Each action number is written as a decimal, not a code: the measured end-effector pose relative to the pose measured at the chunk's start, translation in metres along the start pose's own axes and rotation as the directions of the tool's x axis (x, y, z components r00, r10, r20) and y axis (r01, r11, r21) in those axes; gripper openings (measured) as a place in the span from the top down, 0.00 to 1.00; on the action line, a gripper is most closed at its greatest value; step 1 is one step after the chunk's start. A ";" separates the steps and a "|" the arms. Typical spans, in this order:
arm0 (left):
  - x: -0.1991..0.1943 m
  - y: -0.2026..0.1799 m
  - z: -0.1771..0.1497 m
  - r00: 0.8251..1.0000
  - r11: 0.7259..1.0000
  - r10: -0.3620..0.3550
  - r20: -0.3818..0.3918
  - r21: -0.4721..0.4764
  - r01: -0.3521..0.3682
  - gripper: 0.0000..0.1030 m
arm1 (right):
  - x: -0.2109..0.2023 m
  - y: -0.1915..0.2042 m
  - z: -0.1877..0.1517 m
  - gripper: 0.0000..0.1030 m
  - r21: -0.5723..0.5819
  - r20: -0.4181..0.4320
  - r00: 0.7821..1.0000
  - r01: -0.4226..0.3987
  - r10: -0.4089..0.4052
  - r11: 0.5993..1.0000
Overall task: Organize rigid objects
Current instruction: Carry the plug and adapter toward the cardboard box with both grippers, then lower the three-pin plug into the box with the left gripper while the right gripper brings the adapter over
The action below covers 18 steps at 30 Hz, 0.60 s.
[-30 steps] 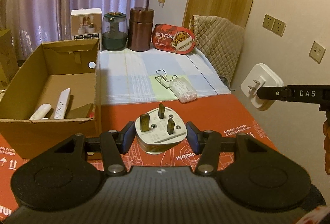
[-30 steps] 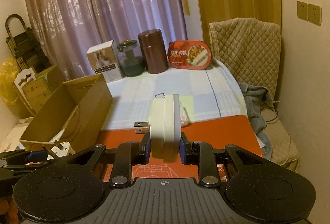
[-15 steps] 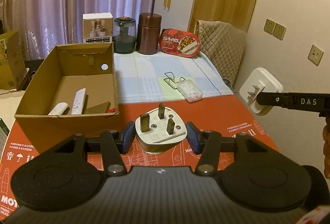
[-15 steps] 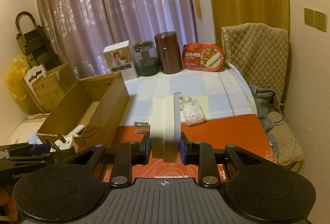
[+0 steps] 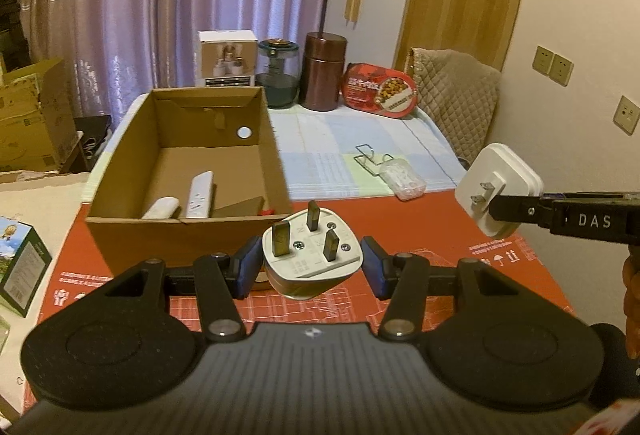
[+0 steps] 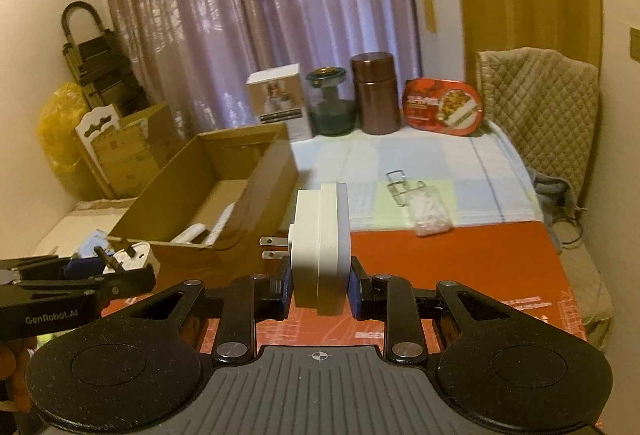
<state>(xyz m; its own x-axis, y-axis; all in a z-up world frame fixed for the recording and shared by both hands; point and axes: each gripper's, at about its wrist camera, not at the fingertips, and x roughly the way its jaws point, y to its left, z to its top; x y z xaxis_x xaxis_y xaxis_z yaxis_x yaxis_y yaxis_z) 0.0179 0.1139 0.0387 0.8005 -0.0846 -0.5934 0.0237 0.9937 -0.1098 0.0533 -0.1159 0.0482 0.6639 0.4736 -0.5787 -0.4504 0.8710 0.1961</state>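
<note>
Left gripper point(image 5: 312, 267): jaws clenched on the white three-pin plug point(image 5: 312, 251), pins up, held above the red printed mat point(image 5: 460, 219) just in front of the open brown cardboard box point(image 5: 188, 235). Right gripper point(image 6: 318, 285): jaws clamped on the flat white two-prong wall adapter point(image 6: 322, 243), prongs pointing left toward the box, also held over the mat.

Box sits on the left of the worktop, its near wall between the left gripper and the interior. Inside: two white remote-like sticks point(image 5: 196, 191) lying on the floor near the front wall, plus a loose cardboard flap.

Further back on the pale checked cloth point(image 5: 328, 139): bent wire clip point(image 5: 370, 155) touching a small clear plastic case point(image 5: 404, 181). Along the back edge, left to right: white product carton point(image 5: 227, 59), dark glass jar point(image 5: 278, 73), brown metal canister point(image 5: 323, 71), red oval food tray point(image 5: 378, 91). Quilted beige chair point(image 5: 456, 95) at the right. Small green-and-white carton point(image 5: 22, 271) off the mat's left edge.
</note>
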 end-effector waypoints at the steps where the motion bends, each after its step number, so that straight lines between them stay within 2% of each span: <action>1: -0.001 0.003 0.000 1.000 1.000 0.004 0.001 0.000 -0.004 0.53 | 0.002 0.003 0.000 0.77 -0.004 -0.001 1.000 -0.005 0.005 1.000; 18: -0.011 0.036 0.008 0.999 0.999 0.038 0.003 -0.014 -0.038 0.53 | 0.025 0.039 0.003 0.77 -0.046 -0.020 0.998 -0.061 0.060 0.997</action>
<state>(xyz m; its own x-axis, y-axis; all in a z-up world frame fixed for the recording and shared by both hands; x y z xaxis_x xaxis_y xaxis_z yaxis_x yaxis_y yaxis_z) 0.0143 0.1513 0.0478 0.8024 -0.0468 -0.5950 -0.0151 0.9950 -0.0986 0.0543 -0.0700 0.0438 0.6237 0.5227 -0.5812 -0.5170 0.8335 0.1947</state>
